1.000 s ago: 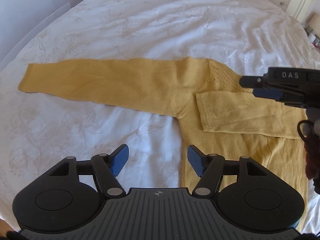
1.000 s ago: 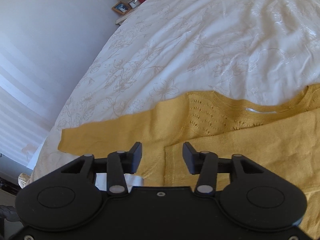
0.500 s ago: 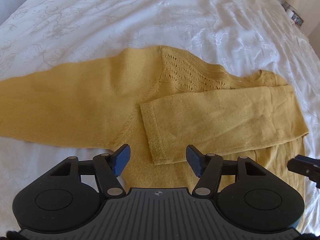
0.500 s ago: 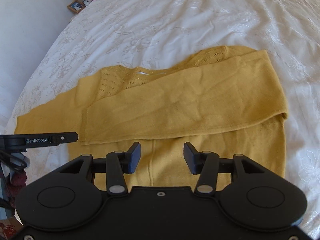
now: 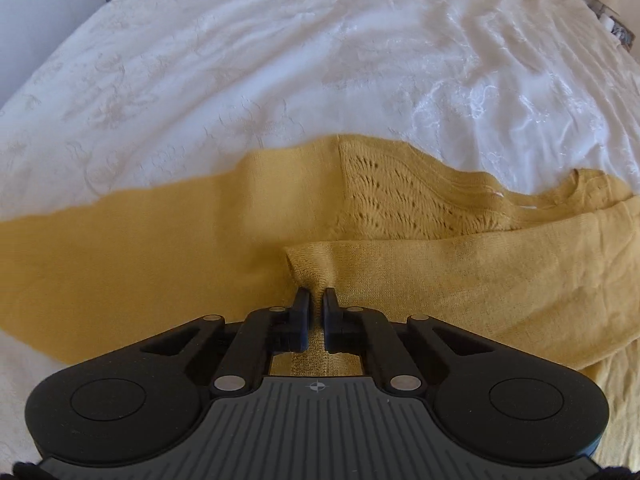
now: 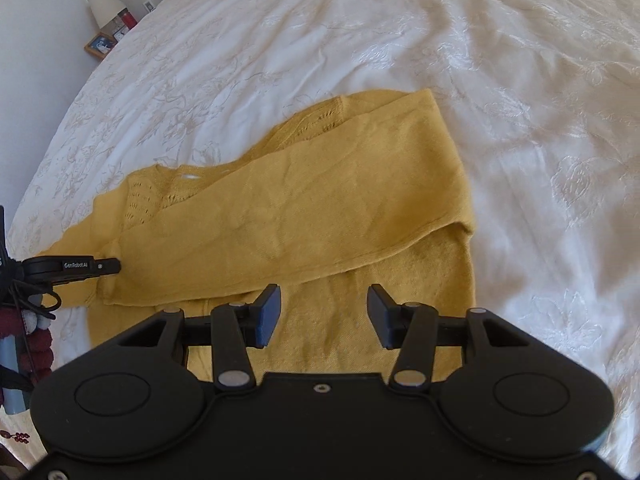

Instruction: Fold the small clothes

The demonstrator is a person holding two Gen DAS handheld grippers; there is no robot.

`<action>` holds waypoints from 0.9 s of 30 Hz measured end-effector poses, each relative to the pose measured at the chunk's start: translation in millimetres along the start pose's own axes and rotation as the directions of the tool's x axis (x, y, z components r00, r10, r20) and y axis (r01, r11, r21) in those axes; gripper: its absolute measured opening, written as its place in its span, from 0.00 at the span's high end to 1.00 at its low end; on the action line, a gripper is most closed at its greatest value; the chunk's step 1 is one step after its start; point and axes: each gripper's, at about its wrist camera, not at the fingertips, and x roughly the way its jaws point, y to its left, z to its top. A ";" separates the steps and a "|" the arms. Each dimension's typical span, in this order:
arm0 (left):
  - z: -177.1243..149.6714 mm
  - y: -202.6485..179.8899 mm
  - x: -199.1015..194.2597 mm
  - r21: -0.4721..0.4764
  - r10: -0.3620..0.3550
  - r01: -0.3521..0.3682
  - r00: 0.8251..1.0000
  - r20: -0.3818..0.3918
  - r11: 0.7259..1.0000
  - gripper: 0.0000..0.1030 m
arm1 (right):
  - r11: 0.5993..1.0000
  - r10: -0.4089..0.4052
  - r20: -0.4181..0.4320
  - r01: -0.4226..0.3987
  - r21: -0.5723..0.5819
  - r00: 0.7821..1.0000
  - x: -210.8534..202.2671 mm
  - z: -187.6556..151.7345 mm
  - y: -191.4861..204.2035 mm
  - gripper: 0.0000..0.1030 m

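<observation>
A mustard yellow knit sweater (image 5: 400,204) lies flat on the white bed; it also shows in the right wrist view (image 6: 320,208). One sleeve (image 5: 500,276) is folded across the body, the other (image 5: 120,256) stretches out to the left. My left gripper (image 5: 316,300) is shut on the cuff (image 5: 310,262) of the folded sleeve, pinching it up; it shows from the side in the right wrist view (image 6: 112,266). My right gripper (image 6: 324,312) is open and empty above the sweater's lower body.
The white embroidered bedspread (image 5: 320,60) covers the bed (image 6: 520,80). A bedside table with a lamp (image 6: 105,8) and a picture frame (image 6: 100,44) stands at the far left. Another bedside table (image 5: 616,20) is at the far right.
My left gripper has moved forward onto the folded sleeve's cuff and shut on it. My right gripper has shifted a little over the sweater body and stays open.
</observation>
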 end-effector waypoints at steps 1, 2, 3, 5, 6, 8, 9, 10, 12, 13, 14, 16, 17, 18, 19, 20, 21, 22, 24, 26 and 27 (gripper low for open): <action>1.1 0.2 0.6 -0.001 0.013 -0.013 1.000 -0.002 1.000 0.94 | 1.000 -0.012 0.015 0.012 0.000 1.000 -0.4 6.9 -5.9 0.45; 3.4 0.4 4.1 -0.005 0.019 -0.019 1.000 -0.015 1.000 0.93 | 1.000 -0.022 0.028 0.022 0.003 0.999 0.3 15.2 -12.9 0.45; 3.8 1.5 8.0 -0.009 0.010 -0.011 0.999 -0.034 1.000 0.93 | 1.000 -0.029 0.037 0.029 0.010 0.999 2.5 23.7 -19.3 0.44; 4.9 2.5 18.9 -0.018 -0.021 0.020 0.996 -0.088 1.000 0.90 | 0.999 -0.038 0.044 0.037 0.021 0.998 10.8 41.3 -32.7 0.43; 6.5 1.1 24.0 -0.023 -0.023 0.020 0.994 -0.105 1.000 0.90 | 0.999 -0.042 0.041 0.041 0.024 0.998 17.0 49.9 -39.3 0.43; 7.2 3.7 25.3 -0.036 -0.024 0.021 0.994 -0.111 0.999 0.88 | 0.998 -0.060 0.032 0.059 0.030 0.998 31.5 64.6 -50.4 0.42; 8.3 4.0 26.1 -0.043 -0.027 0.022 0.993 -0.114 0.999 0.87 | 0.997 -0.067 0.023 0.066 0.040 0.997 40.2 70.7 -55.4 0.42; 8.4 3.5 26.7 -0.048 -0.028 0.023 0.993 -0.118 0.999 0.84 | 0.996 -0.071 0.014 0.070 0.053 0.997 47.9 75.8 -61.1 0.42; 8.0 6.1 27.2 -0.052 -0.037 0.031 0.992 -0.120 0.998 0.82 | 0.994 -0.071 -0.001 0.071 0.080 0.997 61.9 84.3 -70.1 0.42; 7.2 7.1 27.1 -0.052 -0.042 0.036 0.992 -0.119 0.998 0.82 | 0.994 -0.063 -0.009 0.064 0.090 0.998 68.1 87.2 -73.4 0.42; 6.7 8.1 27.1 -0.052 -0.045 0.039 0.992 -0.118 0.998 0.81 | 0.994 -0.049 -0.020 0.051 0.100 0.999 74.2 89.2 -76.0 0.42; 4.9 10.1 26.7 -0.054 -0.050 0.044 0.993 -0.111 0.998 0.81 | 0.994 -0.022 -0.045 0.027 0.108 0.999 84.1 91.3 -77.6 0.51; 4.4 10.9 26.6 -0.054 -0.051 0.045 0.993 -0.108 0.997 0.81 | 0.994 -0.005 -0.065 0.012 0.110 0.998 88.2 91.7 -76.9 0.79; 4.7 9.1 26.8 -0.054 -0.049 0.044 0.993 -0.105 0.998 0.81 | 0.994 0.016 -0.082 -0.007 0.106 0.997 90.8 91.4 -75.2 0.90; 3.7 8.2 26.1 -0.052 -0.048 0.042 0.994 -0.102 0.998 0.81 | 0.997 0.004 -0.084 0.003 0.077 0.996 89.3 90.5 -70.4 0.91; 3.7 8.3 25.6 -0.050 -0.046 0.041 0.994 -0.100 0.998 0.81 | 0.999 -0.034 -0.077 0.036 0.027 0.996 85.8 90.6 -65.0 0.91; 4.2 9.1 25.7 -0.048 -0.045 0.040 0.994 -0.098 0.998 0.81 | 0.998 -0.067 -0.067 0.067 -0.006 0.996 83.0 90.5 -62.3 0.91; 3.8 9.1 25.2 -0.050 -0.045 0.040 0.994 -0.095 0.998 0.80 | 0.994 -0.107 -0.057 0.105 -0.027 0.993 80.7 90.0 -62.3 0.92; 2.2 6.4 24.8 -0.047 -0.040 0.036 0.995 -0.091 0.998 0.80 | 0.994 -0.110 -0.074 0.109 -0.009 0.991 83.1 88.6 -68.9 0.92; 3.1 5.2 24.1 -0.032 -0.036 0.033 0.995 -0.094 0.999 0.80 | 0.996 -0.085 -0.067 0.085 -0.003 0.994 81.4 88.5 -70.5 0.88; 3.7 4.6 23.5 -0.027 -0.039 0.036 0.995 -0.096 0.999 0.80 | 0.997 -0.082 -0.046 0.082 -0.004 0.996 76.7 88.9 -70.2 0.83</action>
